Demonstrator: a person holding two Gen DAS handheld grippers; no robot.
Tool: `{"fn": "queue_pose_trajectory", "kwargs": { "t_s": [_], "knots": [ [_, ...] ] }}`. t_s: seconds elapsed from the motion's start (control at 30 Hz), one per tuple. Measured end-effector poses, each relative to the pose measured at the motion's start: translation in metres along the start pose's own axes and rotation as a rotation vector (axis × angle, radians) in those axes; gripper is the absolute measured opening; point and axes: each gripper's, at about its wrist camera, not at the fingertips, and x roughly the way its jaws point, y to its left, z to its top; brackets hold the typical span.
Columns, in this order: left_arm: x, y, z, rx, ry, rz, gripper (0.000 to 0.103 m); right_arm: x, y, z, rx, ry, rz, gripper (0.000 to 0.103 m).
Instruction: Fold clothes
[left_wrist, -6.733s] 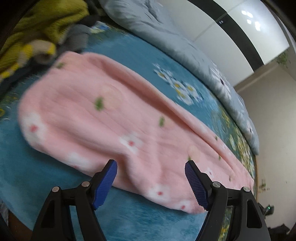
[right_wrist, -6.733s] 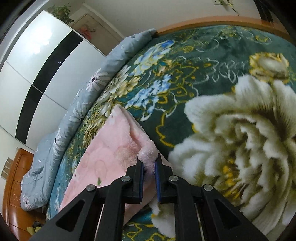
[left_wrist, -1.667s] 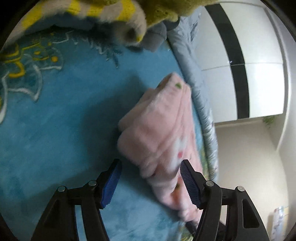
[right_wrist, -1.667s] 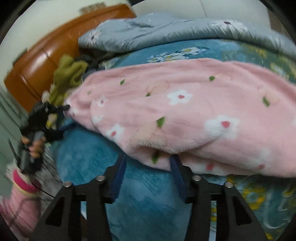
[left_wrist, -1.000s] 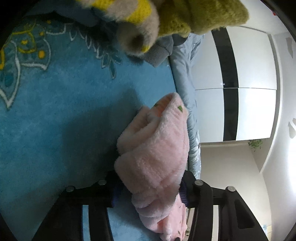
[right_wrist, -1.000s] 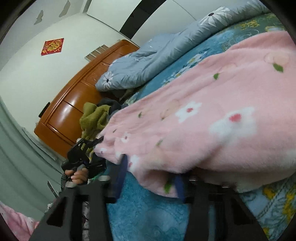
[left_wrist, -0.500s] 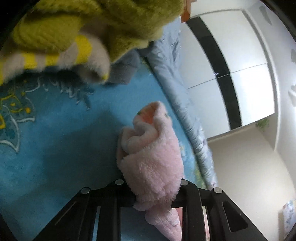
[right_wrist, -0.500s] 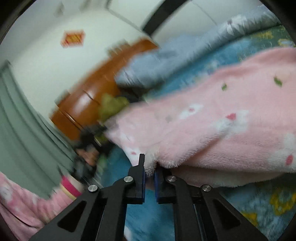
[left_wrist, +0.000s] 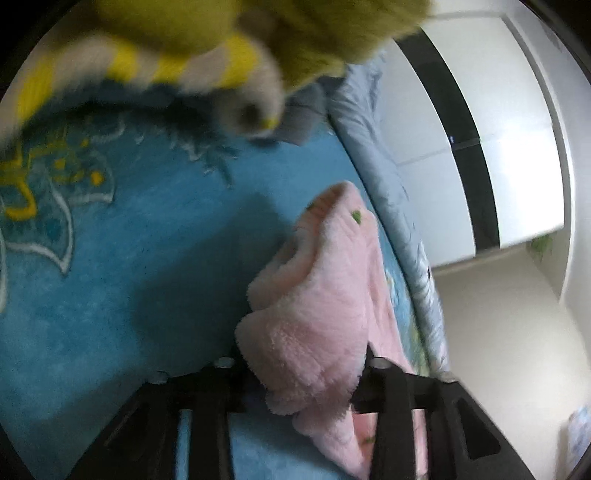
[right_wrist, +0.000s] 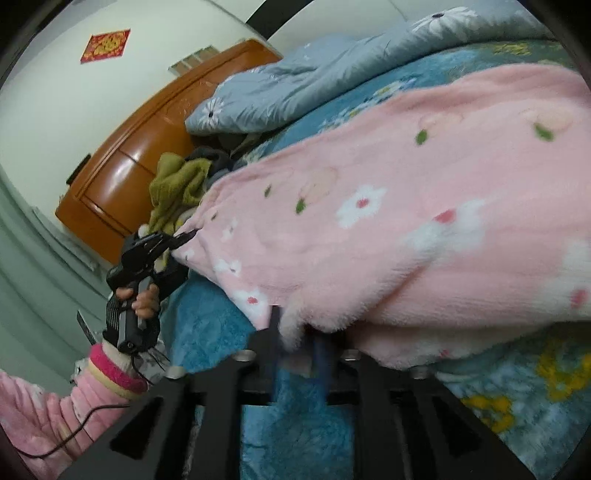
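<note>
The pink flower-printed fleece garment (right_wrist: 424, 229) looks plush and matt. The teal plush bedspread (left_wrist: 140, 258) is short-piled, the olive knit sweater (right_wrist: 175, 188) coarse. At ten o'clock, the orange wooden headboard (right_wrist: 147, 147) is glossy; the grey-blue quilt (right_wrist: 295, 88) smooth.

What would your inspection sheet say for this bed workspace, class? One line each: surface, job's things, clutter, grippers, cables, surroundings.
Surface: blue floral blanket covering the bed.
Job's things: pink fleece garment, folded over, flower print.
Clutter: yellow-green knit in a heap with dark clothes; grey quilt along the far edge.
Grippers: left gripper shut on a garment corner; right gripper shut on its near edge.
Cables: thin black cable beside the pink sleeve.
Surroundings: wooden headboard, white wardrobe.
</note>
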Motion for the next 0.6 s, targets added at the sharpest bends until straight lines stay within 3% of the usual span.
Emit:
{"fn": "queue_pose_trajectory", "kwargs": {
  "t_s": [0.03, 0.13, 0.27, 0.4, 0.53, 0.6],
  "knots": [
    [-0.005, -0.006, -0.001, 0.033, 0.008, 0.036, 0.061, -0.013, -0.002, -0.001, 0.009, -0.019, -0.002, 0.051],
    [-0.028, -0.019, -0.005, 0.124, -0.019, 0.137, 0.067, -0.057, -0.009, -0.005, 0.024, -0.084, -0.014, 0.053],
    [-0.046, -0.052, -0.004, 0.275, -0.16, 0.297, 0.072, -0.136, -0.041, -0.008, 0.092, -0.278, -0.214, 0.054],
    [-0.046, -0.073, -0.018, 0.374, -0.141, 0.257, 0.074, -0.219, -0.104, -0.015, 0.344, -0.516, -0.458, 0.054],
    [0.003, -0.118, -0.042, 0.48, -0.052, 0.206, 0.074, -0.284, -0.163, -0.019, 0.552, -0.656, -0.636, 0.054],
    [0.017, -0.138, -0.065, 0.544, 0.001, 0.186, 0.074, -0.31, -0.187, -0.019, 0.626, -0.719, -0.673, 0.054]
  ]
}}
